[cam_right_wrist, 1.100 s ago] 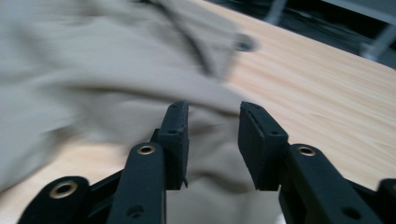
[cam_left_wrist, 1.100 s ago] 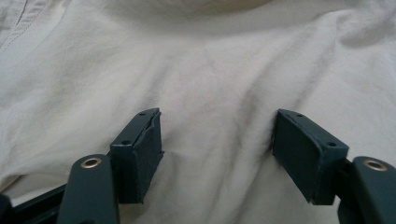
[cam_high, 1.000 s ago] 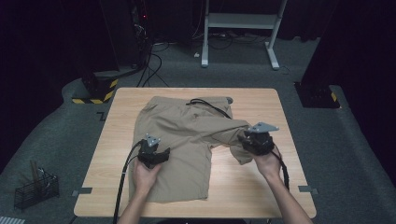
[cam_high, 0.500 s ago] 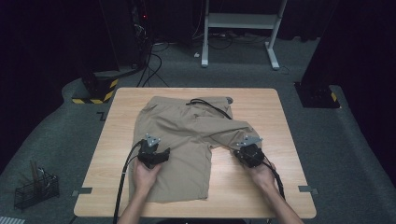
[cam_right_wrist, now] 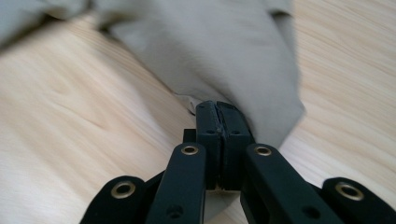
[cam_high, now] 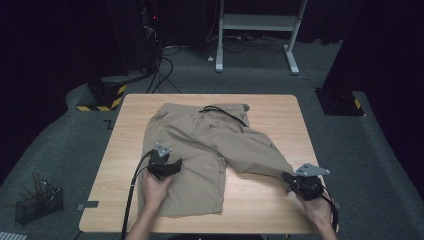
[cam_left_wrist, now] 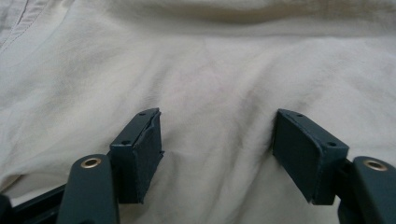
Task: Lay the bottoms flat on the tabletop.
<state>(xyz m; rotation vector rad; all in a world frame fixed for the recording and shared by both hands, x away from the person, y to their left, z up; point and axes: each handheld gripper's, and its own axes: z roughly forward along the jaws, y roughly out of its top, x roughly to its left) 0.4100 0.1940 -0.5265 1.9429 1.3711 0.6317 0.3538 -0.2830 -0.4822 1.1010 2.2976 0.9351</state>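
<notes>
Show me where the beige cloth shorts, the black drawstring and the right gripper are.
beige cloth shorts (cam_high: 200,145): high view, middle of the fabric.
black drawstring (cam_high: 225,113): high view, cord near the waistband.
right gripper (cam_right_wrist: 218,109): right gripper view, closed jaw tips on the leg hem.

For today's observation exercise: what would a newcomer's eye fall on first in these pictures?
Khaki shorts spread over the wooden table. The right hand-held gripper, jaws shut on one leg's hem, holds that leg stretched toward the table's near right corner. The left hand-held gripper rests open on the other leg.
</notes>
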